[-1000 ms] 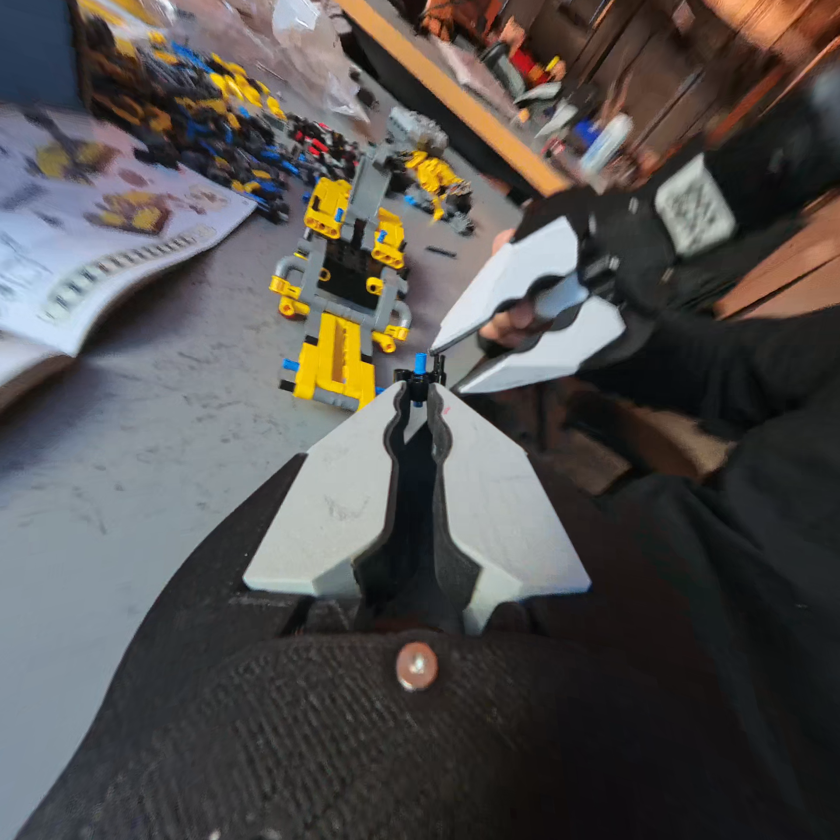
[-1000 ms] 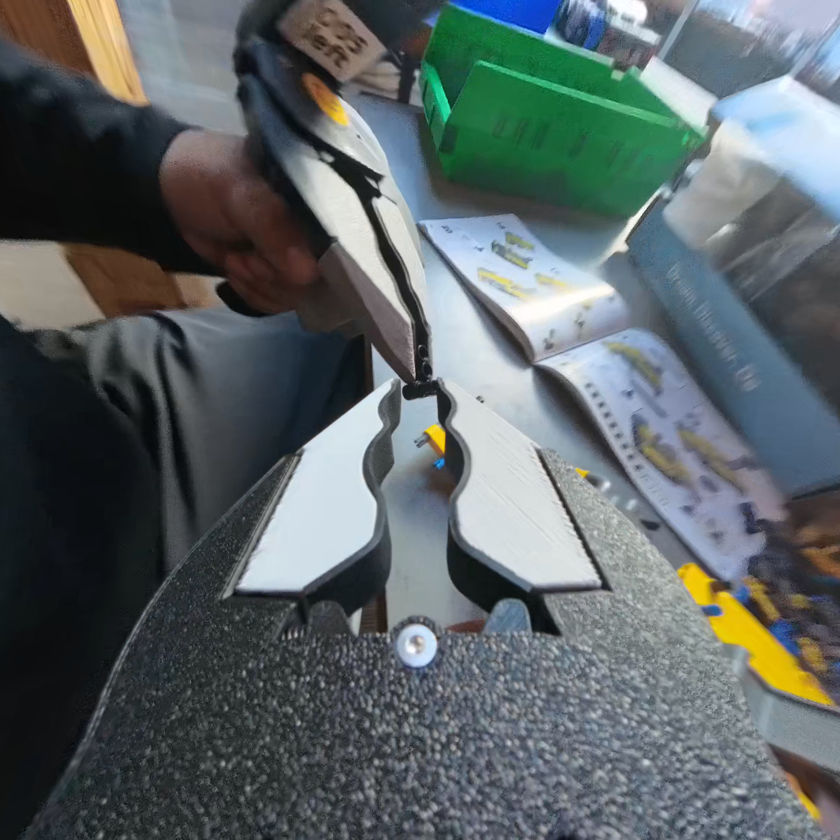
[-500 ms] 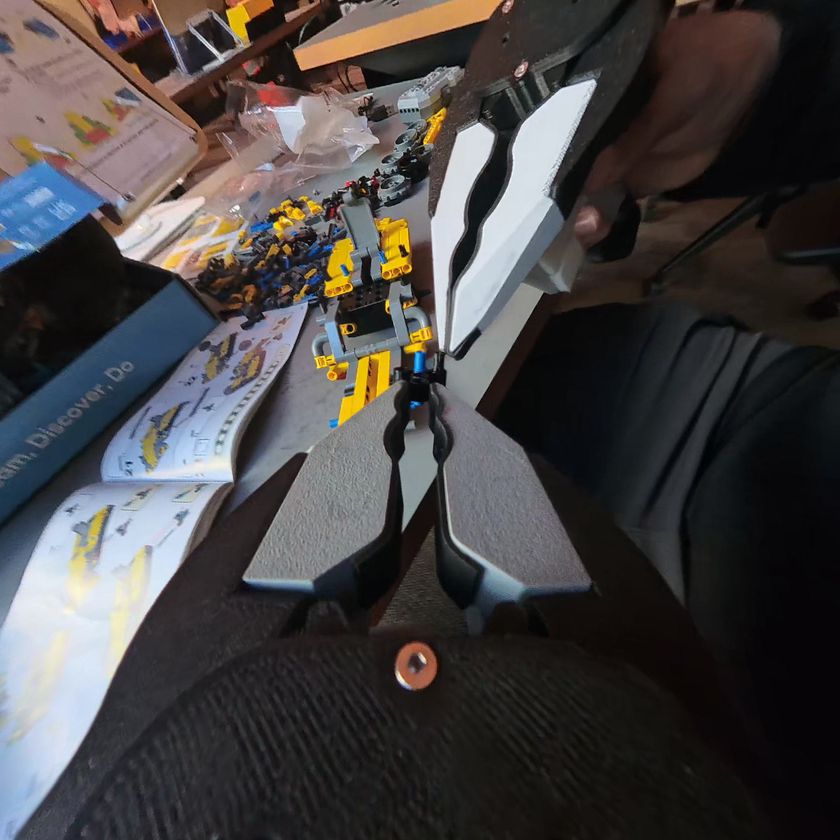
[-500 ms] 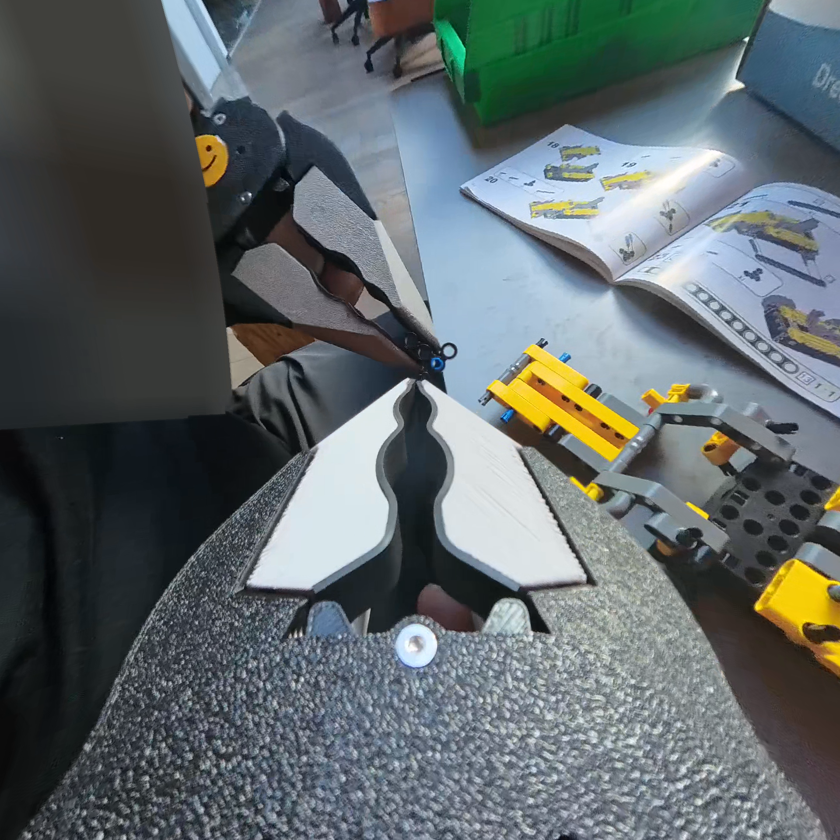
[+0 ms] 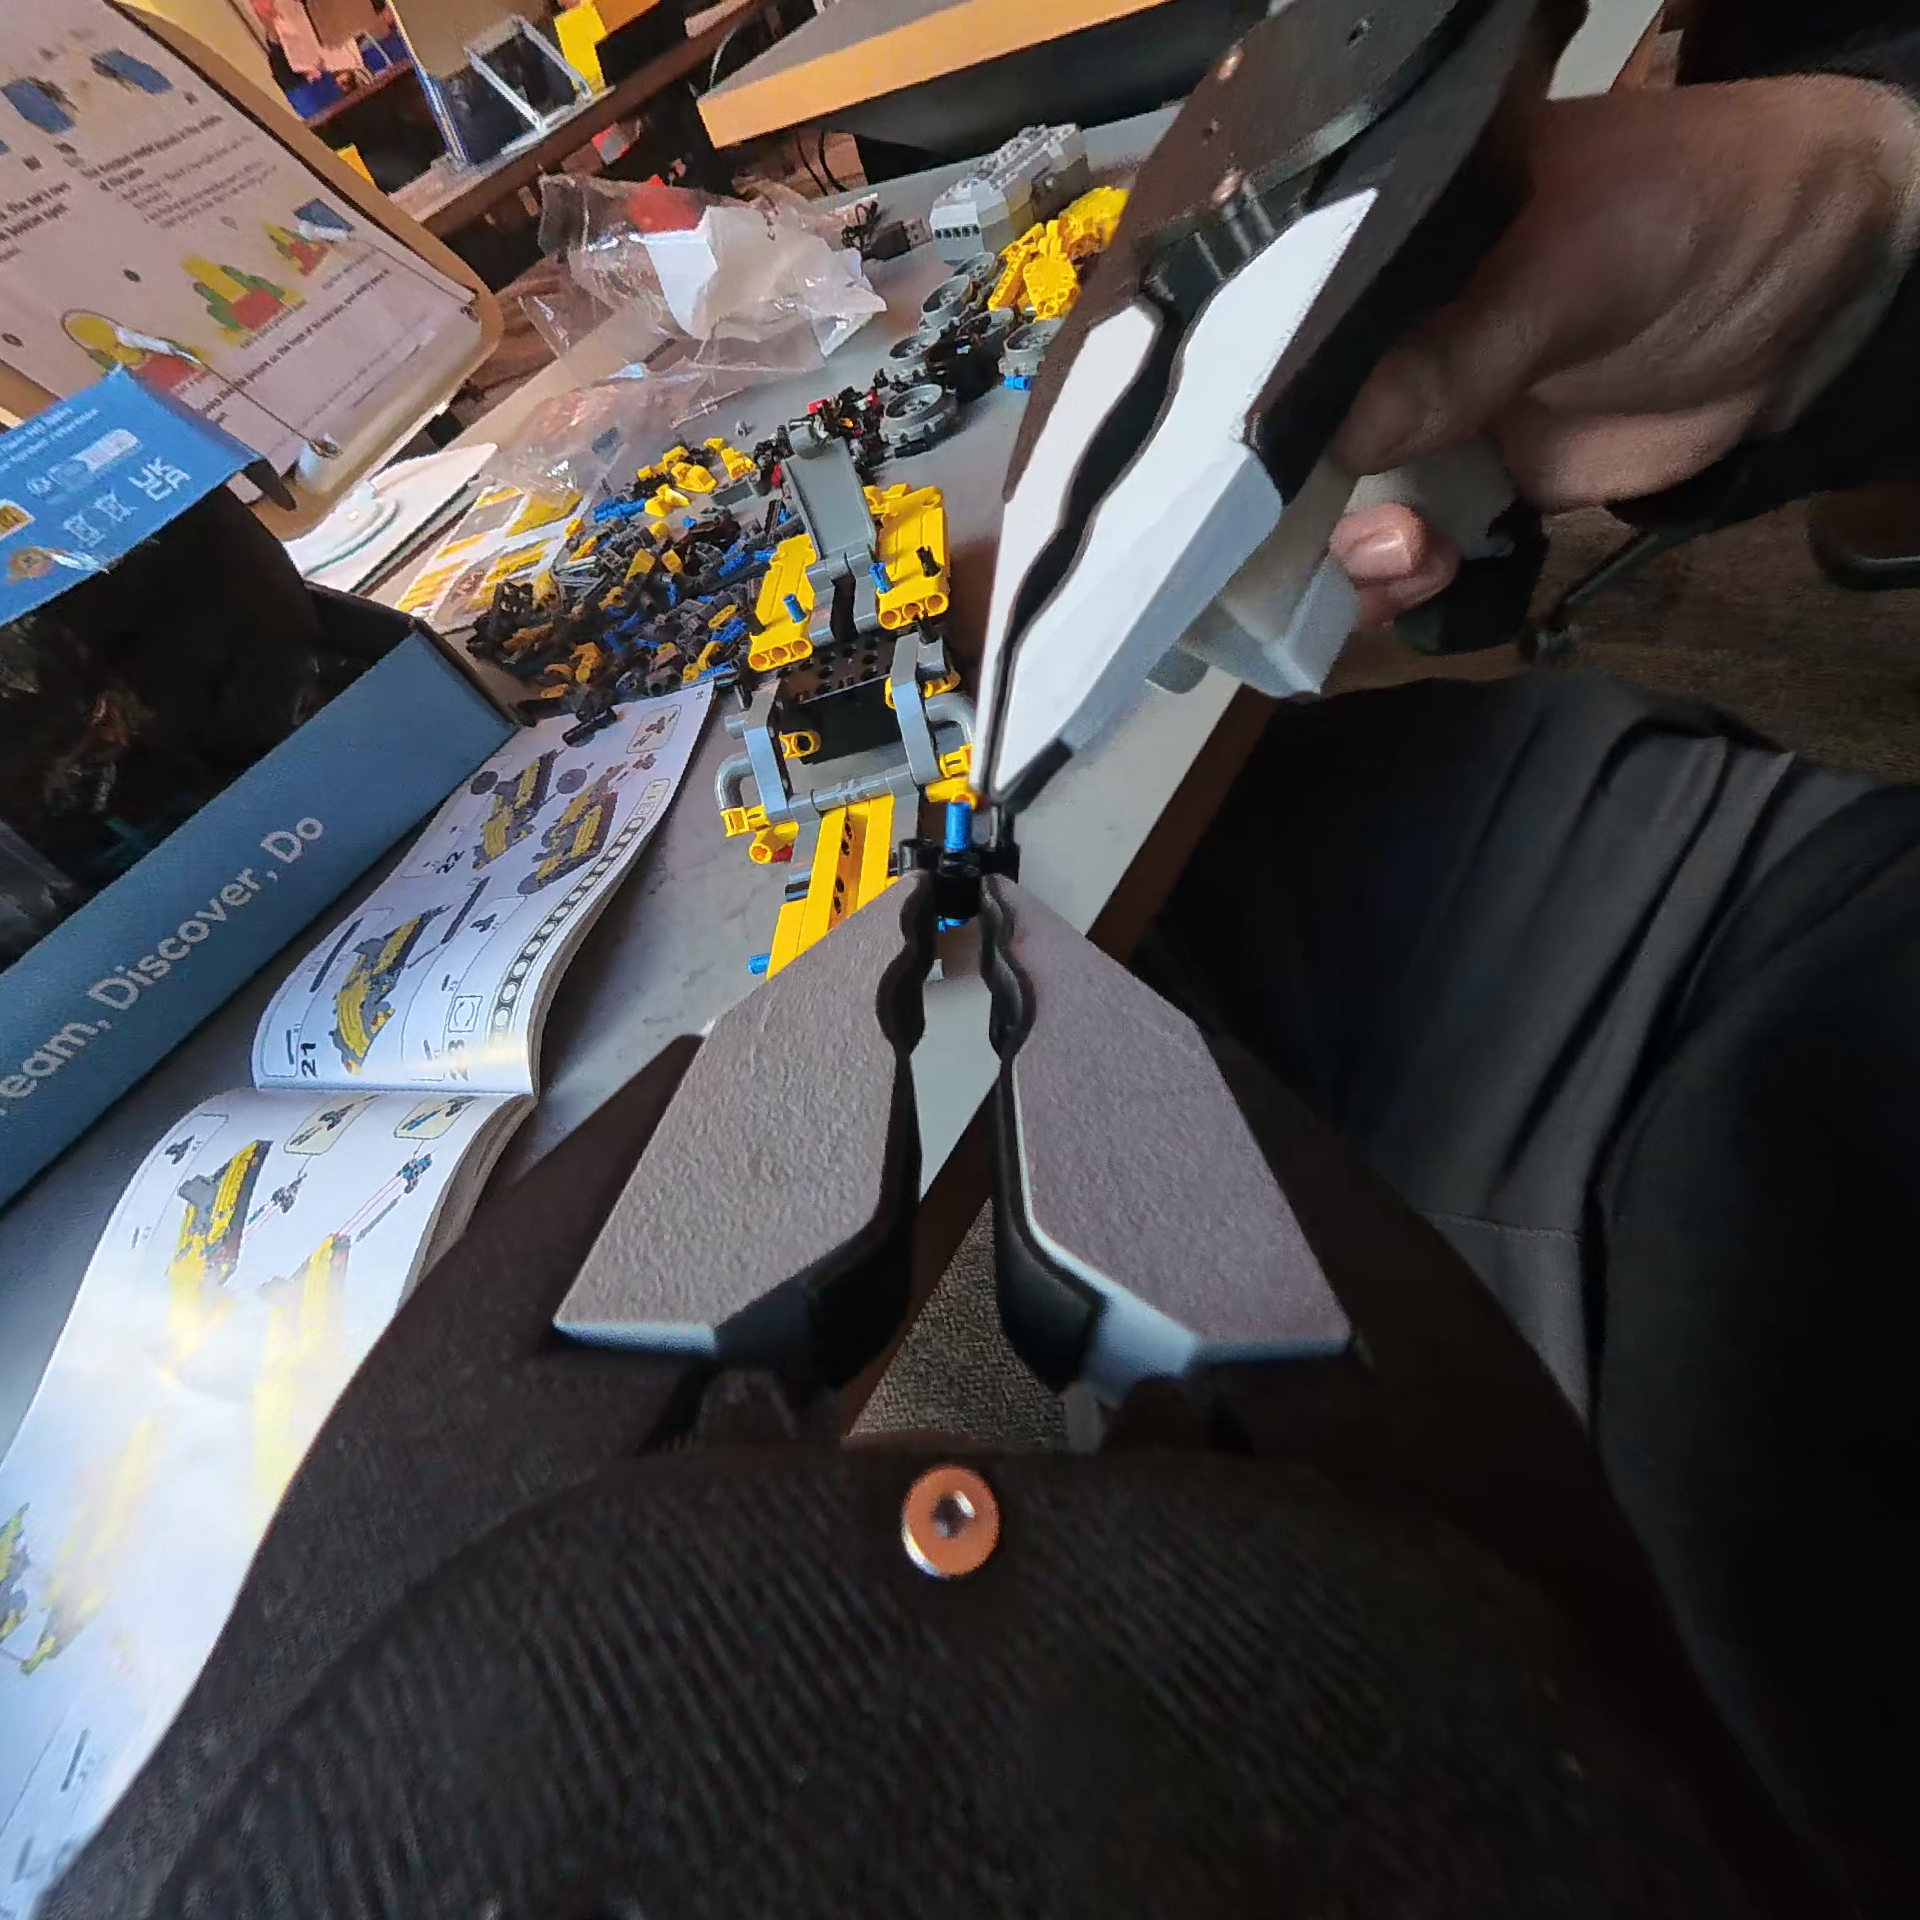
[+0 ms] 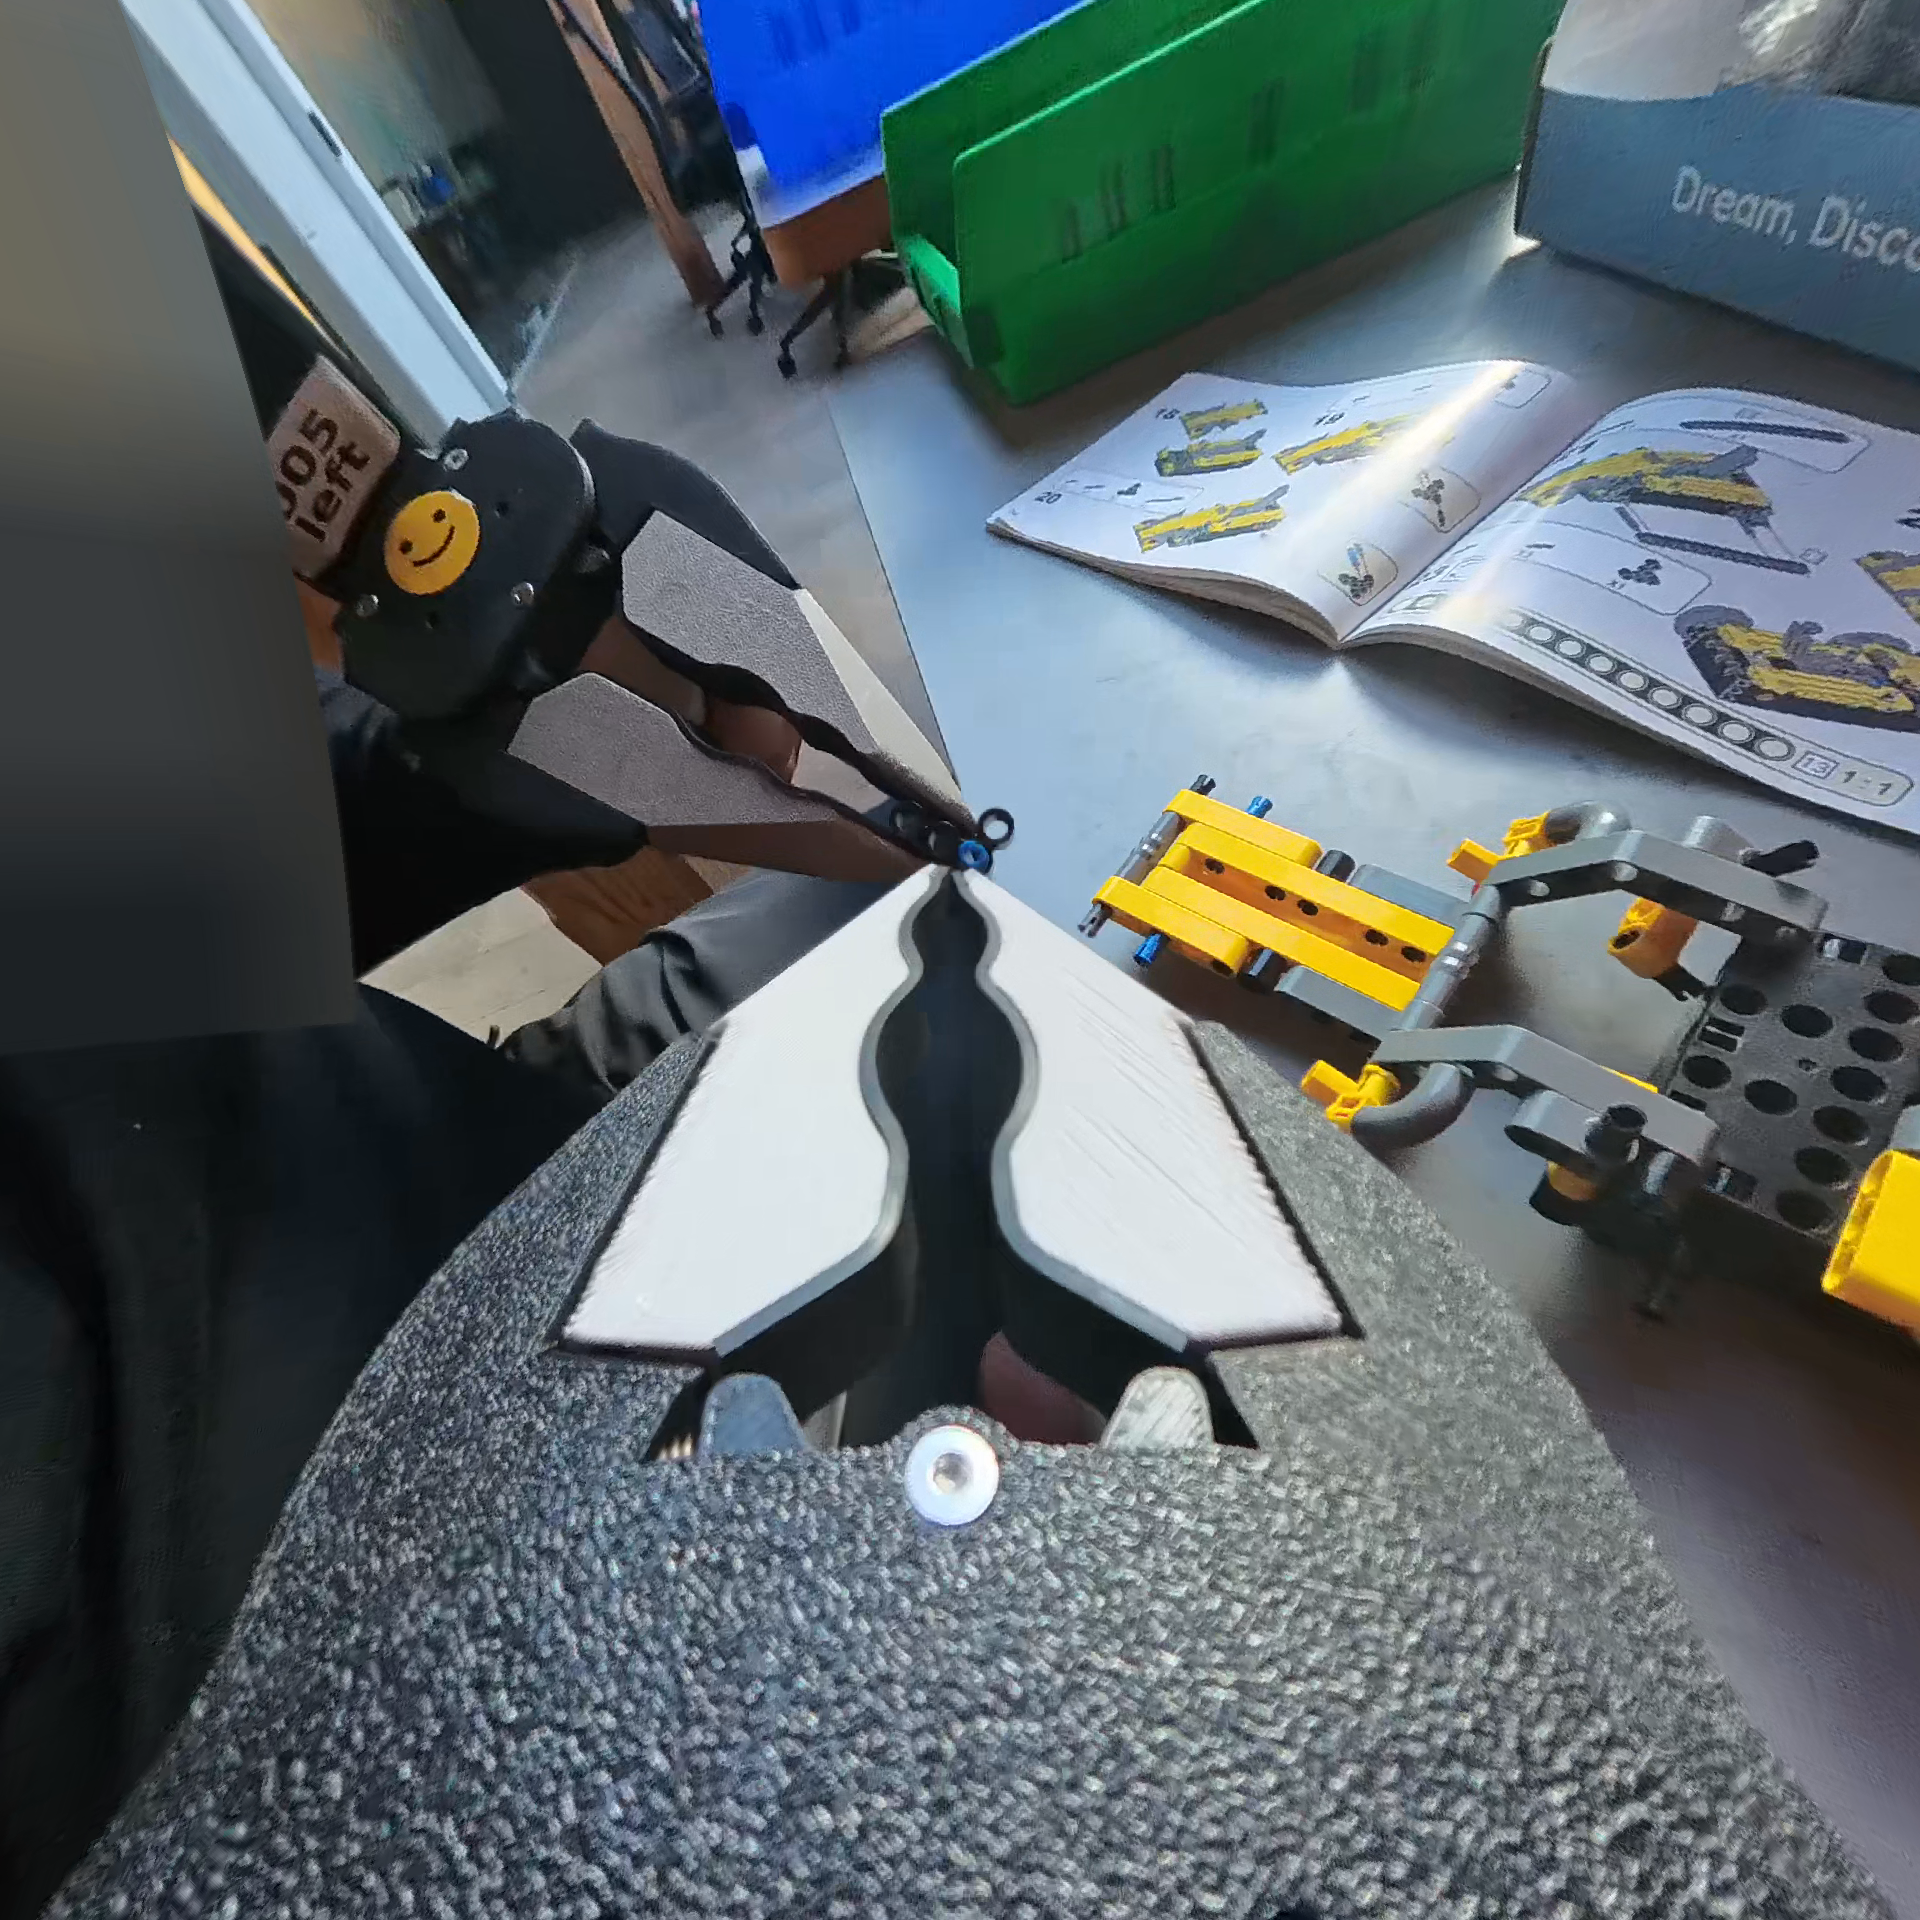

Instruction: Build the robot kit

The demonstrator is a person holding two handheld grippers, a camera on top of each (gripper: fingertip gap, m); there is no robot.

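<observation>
Since half a second ago little has shifted: your right claw (image 5: 987, 800) has dropped a touch lower, its tips still meeting the blue pin, and your left claw (image 5: 961, 883) is still holding the same spot above the tabletop's (image 6: 1091, 644) near edge. Your left claw is clamping a small black connector piece (image 5: 958, 862) with a blue pin (image 5: 957, 823) standing out of it. Your right claw is sitting with its tips drawn together, touching that pin's end; whether it is gripping it I cannot tell. Just beyond, the yellow and grey model (image 6: 1455, 966) is lying flat on the tabletop, with the open instruction booklet (image 6: 1455, 520) beside it. A blue box (image 5: 208, 831) carrying white lettering, a green bin (image 6: 1143, 187) and a heap of loose pieces (image 5: 623, 603) are lying farther off. A printed tag and a yellow smiley sticker (image 6: 431, 540) are showing on your left claw's body.
</observation>
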